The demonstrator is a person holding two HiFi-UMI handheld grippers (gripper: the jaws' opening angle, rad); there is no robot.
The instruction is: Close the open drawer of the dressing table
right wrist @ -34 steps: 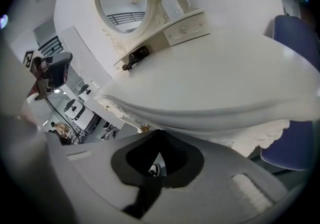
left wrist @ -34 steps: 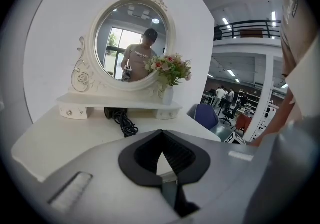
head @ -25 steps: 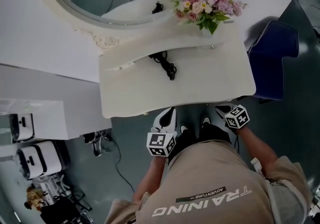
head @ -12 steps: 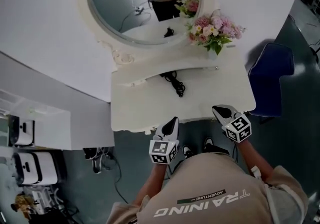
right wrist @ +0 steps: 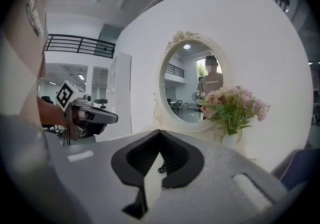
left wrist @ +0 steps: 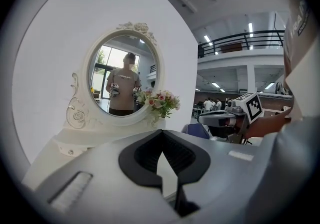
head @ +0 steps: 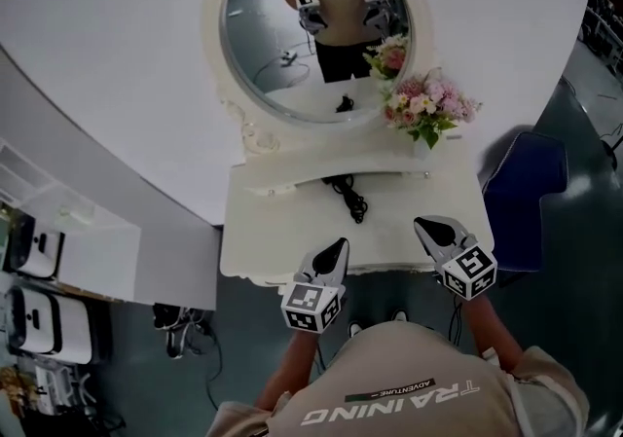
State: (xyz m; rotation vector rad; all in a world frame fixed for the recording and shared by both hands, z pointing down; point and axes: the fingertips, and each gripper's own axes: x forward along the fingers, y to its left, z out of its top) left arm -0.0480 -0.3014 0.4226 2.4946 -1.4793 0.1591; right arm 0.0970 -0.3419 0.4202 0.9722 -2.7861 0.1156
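A sandy-brown T-shirt [head: 409,352] with short sleeves [head: 560,343] is worn. Big white letters [head: 389,404] are printed on it, and a small dark patch [head: 391,381] is set beside them. The left tool [head: 333,250] and the right tool [head: 428,228] are made of pale grey plastic. Black pads [left wrist: 145,154] are fitted inside the tips. A cube [head: 311,307] with black-and-white squares is fixed on each.

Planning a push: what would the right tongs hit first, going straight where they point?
Likely the raised shelf under the mirror, with the right tongs passing over the black cable; depth unclear.
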